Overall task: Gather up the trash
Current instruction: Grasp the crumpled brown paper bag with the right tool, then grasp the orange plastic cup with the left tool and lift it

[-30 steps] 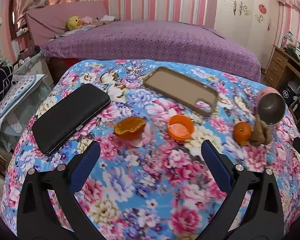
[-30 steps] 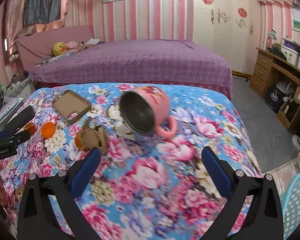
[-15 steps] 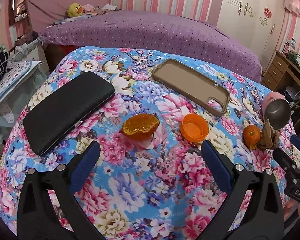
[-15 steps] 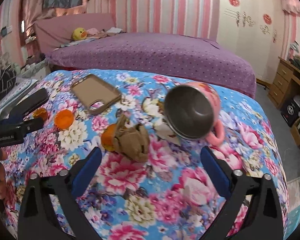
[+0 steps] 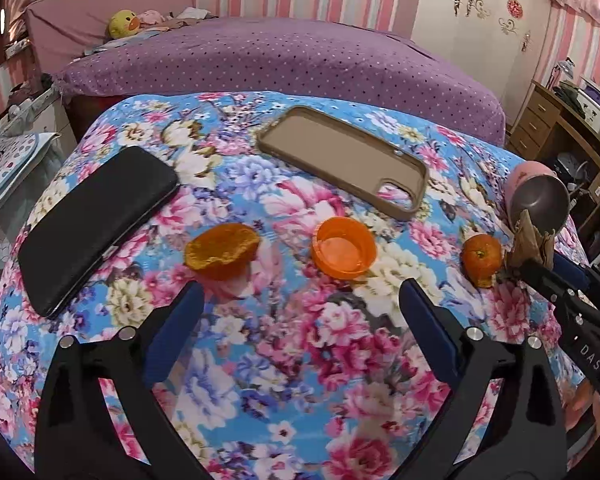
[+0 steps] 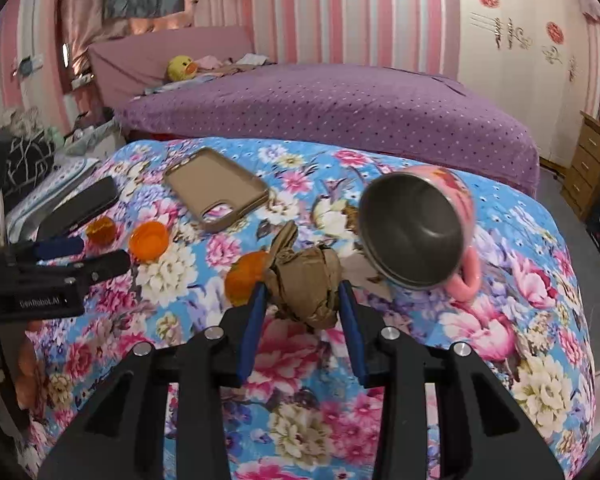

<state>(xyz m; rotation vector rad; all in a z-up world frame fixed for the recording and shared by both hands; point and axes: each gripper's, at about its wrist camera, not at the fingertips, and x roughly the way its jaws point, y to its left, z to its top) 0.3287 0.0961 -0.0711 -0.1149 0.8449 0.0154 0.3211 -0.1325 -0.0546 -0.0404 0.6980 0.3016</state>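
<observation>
My right gripper (image 6: pixel 302 300) has just been closing, and its blue pads now sit against both sides of the crumpled brown paper wad (image 6: pixel 304 280), so I judge it caught rather than merely framed; my left gripper (image 5: pixel 300 312) stands wide with nothing between its fingers, low over the cloth just short of the orange peel (image 5: pixel 221 250) and the orange cap (image 5: pixel 345 252).

The hold is the weak point; the wad is springy and loose, so it could squash, slip out as I lift, or leave its twisted tail behind; the tangerine (image 6: pixel 246 278) touches the wad on its left and could roll if I drag instead of lifting; the pink mug (image 6: pixel 418 232) lies tipped on its side just to the right, close enough for my outer finger to knock.

Everything rests on a floral cloth (image 6: pixel 500 360) that looks soft and quilted, so things may shift as I press; further back lie a tan phone case (image 6: pixel 216 188) and a black phone (image 5: pixel 96 226); beyond is a purple dotted bed (image 6: pixel 340 112) with a yellow duck toy (image 6: pixel 182 68), pink striped walls and a white wardrobe (image 6: pixel 520 60).
</observation>
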